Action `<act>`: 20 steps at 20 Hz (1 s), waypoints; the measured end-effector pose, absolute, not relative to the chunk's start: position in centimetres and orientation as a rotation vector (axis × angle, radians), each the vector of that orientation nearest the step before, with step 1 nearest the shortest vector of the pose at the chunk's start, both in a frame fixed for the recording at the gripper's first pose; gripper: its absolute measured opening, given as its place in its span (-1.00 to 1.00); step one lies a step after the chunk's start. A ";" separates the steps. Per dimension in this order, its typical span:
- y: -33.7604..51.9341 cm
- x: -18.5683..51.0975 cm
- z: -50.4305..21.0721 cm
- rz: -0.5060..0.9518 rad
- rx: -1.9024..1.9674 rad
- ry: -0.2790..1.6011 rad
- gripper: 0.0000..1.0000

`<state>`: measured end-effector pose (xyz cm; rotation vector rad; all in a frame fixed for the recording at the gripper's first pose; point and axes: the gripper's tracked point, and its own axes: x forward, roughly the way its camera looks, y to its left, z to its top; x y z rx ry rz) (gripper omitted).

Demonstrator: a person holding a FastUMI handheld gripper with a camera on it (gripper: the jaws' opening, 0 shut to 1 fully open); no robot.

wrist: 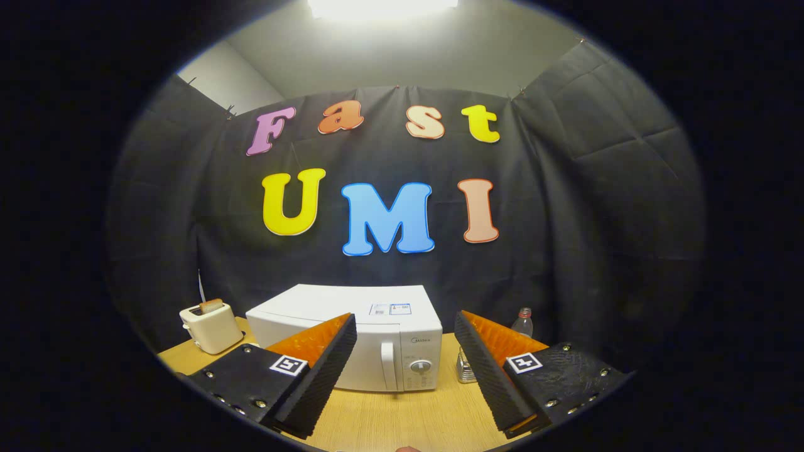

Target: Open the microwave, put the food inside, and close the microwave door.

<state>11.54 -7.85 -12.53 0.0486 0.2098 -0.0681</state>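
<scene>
Gripper: the gripper (405, 351) is hovering above the wooden table (402, 420) with its two fingers spread wide and nothing between them; it is gripping nothing.

Microwave: the microwave (370, 339) is sitting on the table straight ahead of the fingers and well apart from them, its door shut.

Key relation: the microwave's handle (389, 366) is standing upright on the front, just left of the round knob (419, 367), and is showing in the gap between the two fingers, a little nearer the left finger. Its long axis is running up and down, so the fingers look suitably turned to close on it from either side.

Next move, as I judge it: the gripper is needing to travel forward and slightly down to reach the handle; the task looks to be at its start, with the door not yet opened.

Food: I cannot tell where the food for the microwave is lying.

Left of the microwave: a pale toaster (210, 326) with a slice poking out is standing apart from it.

Right of the microwave: a clear bottle (522, 322) and a small glass jar (466, 369) are standing just beside it.

In the way: nothing is lying on the table between the fingers and the microwave's front.
</scene>
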 end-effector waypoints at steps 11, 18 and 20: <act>-6.4 19.0 -22.5 0.009 0.017 0.345 0.99; -5.2 21.8 -29.0 0.040 -0.001 0.450 0.55; -5.0 22.3 -30.4 0.044 -0.001 0.478 0.55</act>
